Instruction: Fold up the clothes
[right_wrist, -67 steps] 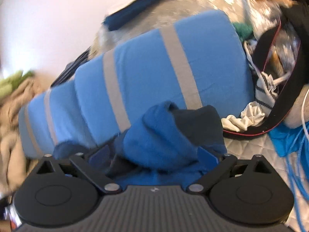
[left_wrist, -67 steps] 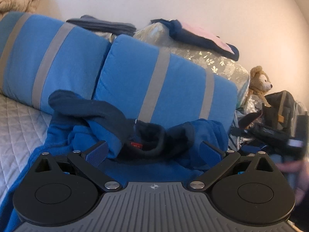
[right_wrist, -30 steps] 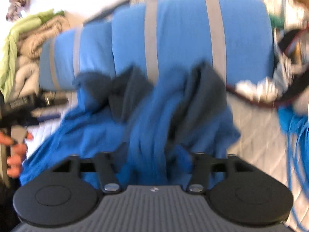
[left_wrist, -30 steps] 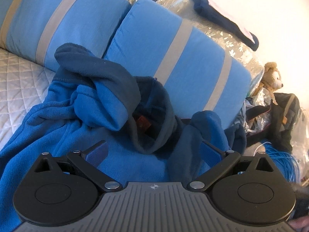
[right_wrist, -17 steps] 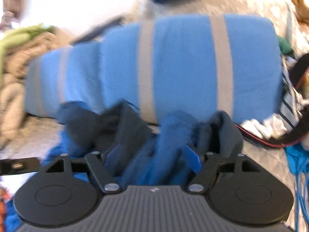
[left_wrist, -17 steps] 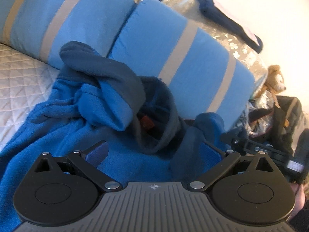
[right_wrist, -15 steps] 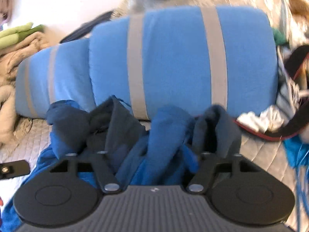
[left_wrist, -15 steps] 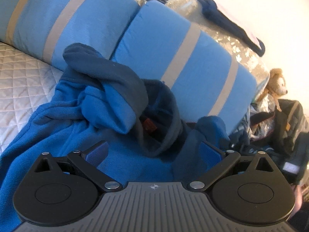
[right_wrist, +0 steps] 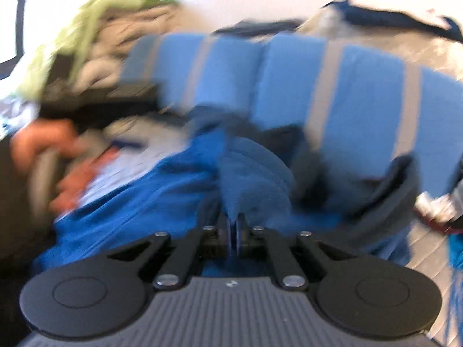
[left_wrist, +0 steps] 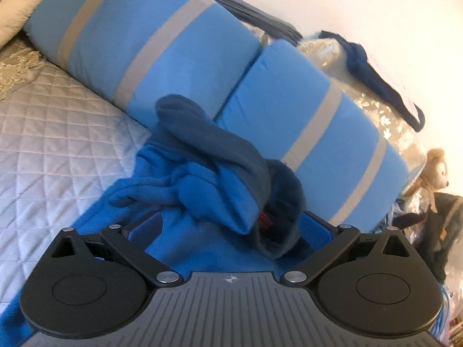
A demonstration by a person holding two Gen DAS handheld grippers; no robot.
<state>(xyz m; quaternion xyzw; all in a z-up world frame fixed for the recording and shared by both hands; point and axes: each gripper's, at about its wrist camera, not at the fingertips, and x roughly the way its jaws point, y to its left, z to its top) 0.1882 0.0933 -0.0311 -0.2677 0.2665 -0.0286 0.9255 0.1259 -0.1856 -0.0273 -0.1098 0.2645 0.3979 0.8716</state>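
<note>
- Right wrist view: right gripper (right_wrist: 232, 225) at lower centre, jaws pinched together on a fold of the blue fleece garment (right_wrist: 162, 190); frame blurred
- Left wrist view: left gripper (left_wrist: 231, 225) jaws spread wide, gripping nothing; garment (left_wrist: 202, 179) lies mid-frame, against the striped blue pillows (left_wrist: 185, 43), on the quilted bedspread (left_wrist: 52, 133)

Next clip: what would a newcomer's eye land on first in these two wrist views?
First, the crumpled bright blue fleece garment with dark navy lining, heaped on the grey quilted bedspread against two blue pillows with grey stripes. Next, the right gripper, shut on a fold of that fleece, while the left gripper stands wide open over it. At the far right edge of the left view sits a tan teddy bear.
</note>
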